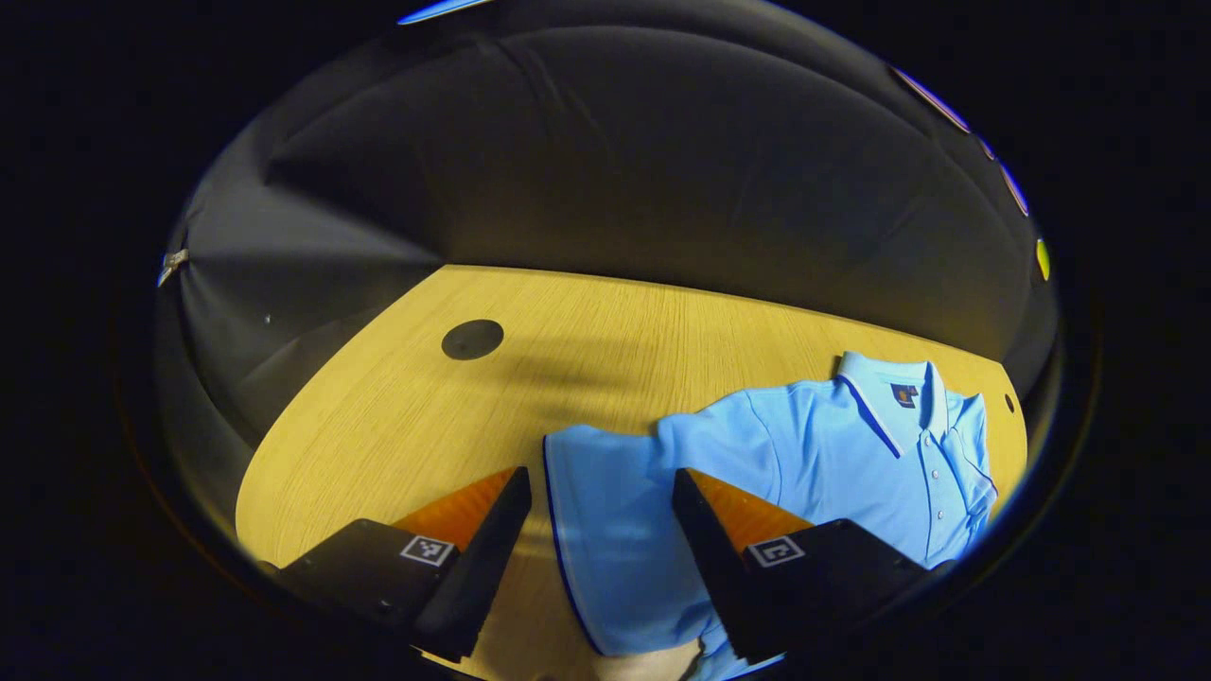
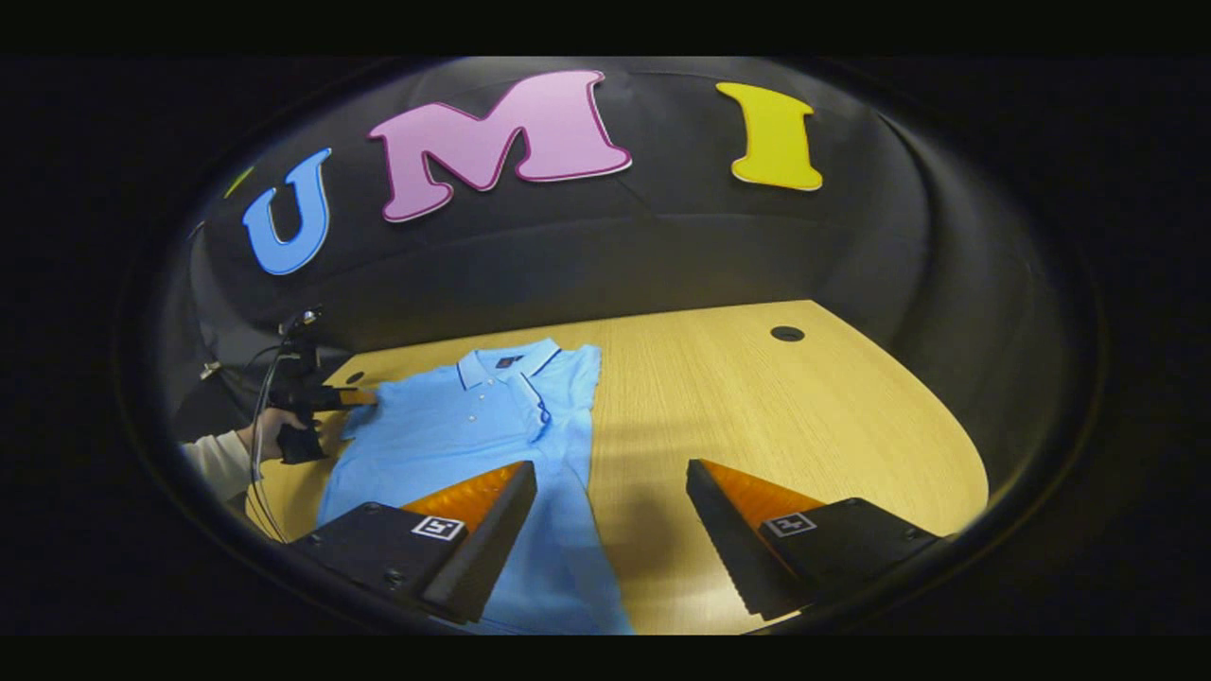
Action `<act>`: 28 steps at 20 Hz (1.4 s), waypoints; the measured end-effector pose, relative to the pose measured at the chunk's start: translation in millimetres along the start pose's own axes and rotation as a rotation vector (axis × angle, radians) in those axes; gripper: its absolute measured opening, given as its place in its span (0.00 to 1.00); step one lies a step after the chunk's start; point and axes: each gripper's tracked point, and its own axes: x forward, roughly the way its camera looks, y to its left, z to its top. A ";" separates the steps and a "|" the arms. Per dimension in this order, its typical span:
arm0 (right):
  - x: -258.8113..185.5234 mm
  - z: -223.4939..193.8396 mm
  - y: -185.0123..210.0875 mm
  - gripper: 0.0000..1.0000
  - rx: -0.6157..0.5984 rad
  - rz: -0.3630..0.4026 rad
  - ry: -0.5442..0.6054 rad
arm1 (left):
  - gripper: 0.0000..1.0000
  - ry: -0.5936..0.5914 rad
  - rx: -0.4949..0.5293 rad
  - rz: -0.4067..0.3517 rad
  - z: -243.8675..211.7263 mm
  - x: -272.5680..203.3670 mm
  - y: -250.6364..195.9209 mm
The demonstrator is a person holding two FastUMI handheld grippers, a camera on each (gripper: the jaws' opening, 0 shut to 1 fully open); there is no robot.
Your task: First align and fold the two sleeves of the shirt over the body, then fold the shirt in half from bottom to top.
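Observation:
A light blue polo shirt (image 1: 833, 454) lies flat on the wooden table (image 1: 397, 416), collar (image 1: 889, 392) toward the far edge. Its near sleeve (image 1: 605, 530) stretches out between the fingers of my left gripper (image 1: 601, 487), which stands open over it. In the right gripper view the shirt (image 2: 454, 430) lies left of centre. My right gripper (image 2: 613, 482) is open beside the shirt's side edge, one finger over the cloth, the other over bare wood. The sleeve on that side appears folded onto the body. The left gripper (image 2: 326, 402), held by a hand (image 2: 270, 430), rests at the far sleeve.
A dark round hole (image 1: 472, 339) sits in the tabletop left of the shirt, and a smaller hole (image 1: 1009, 404) near the collar. Another round hole (image 2: 786, 333) lies at the far right. The person's white sleeve (image 2: 222, 459) and cables (image 2: 260, 397) hang at the table's left edge.

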 end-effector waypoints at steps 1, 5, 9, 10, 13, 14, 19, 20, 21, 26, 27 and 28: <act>1.3 4.7 -3.0 0.98 0.001 0.000 -0.010 | 0.96 0.007 0.009 -0.019 -1.3 -2.0 -2.0; 13.1 6.1 -20.6 0.98 0.017 -0.009 0.000 | 0.58 0.017 -0.012 -0.072 -2.2 -4.9 -15.5; 24.9 6.4 -27.7 0.98 0.014 0.024 0.012 | 0.11 0.013 -0.039 -0.086 -2.2 -5.4 -25.3; 27.1 7.6 -28.9 0.98 0.001 0.030 0.008 | 0.09 0.013 -0.030 -0.080 -1.1 -5.4 -24.5; 22.0 12.4 -34.0 0.98 -0.041 0.023 -0.018 | 0.06 0.014 0.017 -0.034 1.7 -13.9 -25.6; 19.6 13.8 -34.2 0.98 -0.040 0.022 -0.023 | 0.06 0.017 0.033 -0.011 4.1 -19.1 -26.1; 4.3 17.0 -35.9 0.98 -0.057 0.020 -0.050 | 0.01 -0.063 0.132 -0.010 47.1 -54.1 -67.2; 2.7 16.0 -36.7 0.98 -0.061 0.021 -0.050 | 0.06 -0.075 0.142 -0.027 54.2 -61.1 -84.3; 1.2 14.1 -37.5 0.99 -0.064 0.023 -0.048 | 0.06 -0.086 0.154 -0.043 58.7 -67.2 -101.7; -5.3 7.1 -46.6 0.98 -0.071 0.027 -0.034 | 0.10 -0.094 0.166 -0.111 46.9 -72.9 -178.4; -6.1 7.0 -48.9 0.98 -0.074 0.026 -0.032 | 0.06 -0.091 0.178 -0.114 42.5 -70.2 -187.1; -6.1 4.7 -51.6 0.99 -0.079 0.024 -0.029 | 0.06 -0.090 0.181 -0.126 38.7 -69.7 -196.1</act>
